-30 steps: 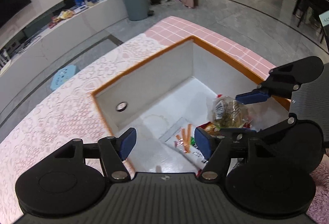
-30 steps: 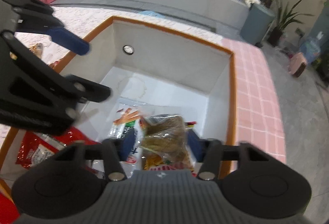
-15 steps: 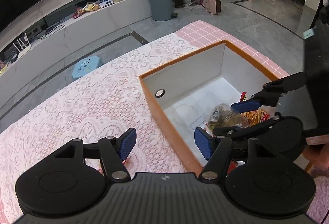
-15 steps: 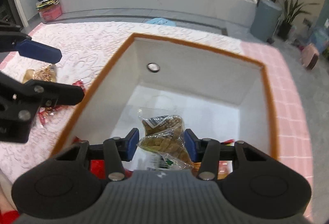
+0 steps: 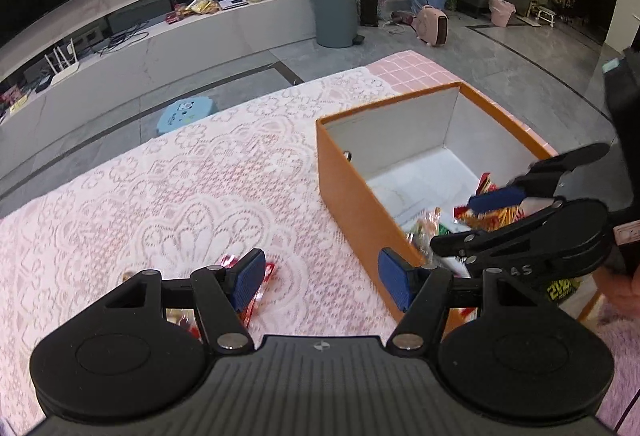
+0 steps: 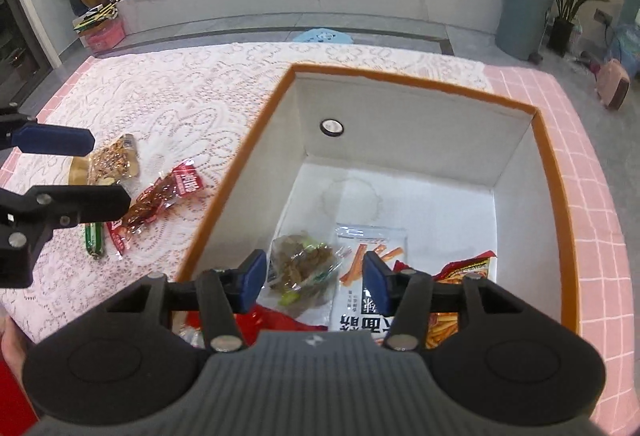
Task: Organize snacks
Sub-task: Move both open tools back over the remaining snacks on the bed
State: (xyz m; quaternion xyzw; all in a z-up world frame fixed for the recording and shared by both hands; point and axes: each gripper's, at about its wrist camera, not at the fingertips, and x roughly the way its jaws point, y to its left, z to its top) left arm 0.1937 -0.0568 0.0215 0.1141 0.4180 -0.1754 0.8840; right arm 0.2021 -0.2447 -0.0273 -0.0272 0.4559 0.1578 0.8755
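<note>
My right gripper (image 6: pixel 313 278) hangs over the near part of the orange box (image 6: pixel 224 188), its jaws opening. A clear bag of brown snacks (image 6: pixel 304 266) sits blurred between the pads, clear of the right pad, above a white packet with orange sticks (image 6: pixel 372 268) and a red-yellow packet (image 6: pixel 464 276). My left gripper (image 5: pixel 322 280) is open over the lace cloth, left of the box (image 5: pixel 352 196), with a red packet (image 5: pixel 260 286) under its left pad. A nut bag (image 6: pixel 116 160), a red packet (image 6: pixel 160 196) and a green stick (image 6: pixel 94 240) lie near it.
The lace cloth (image 5: pixel 180 196) covers the table, with pink check cloth (image 6: pixel 592 196) to the right of the box. Beyond the far table edge are a blue stool (image 5: pixel 186 114), a grey bin (image 5: pixel 336 12) and a long low counter (image 5: pixel 160 40).
My left gripper swung left, from above the box out over the lace cloth. My right gripper's jaws widened and the clear bag slipped lower between them.
</note>
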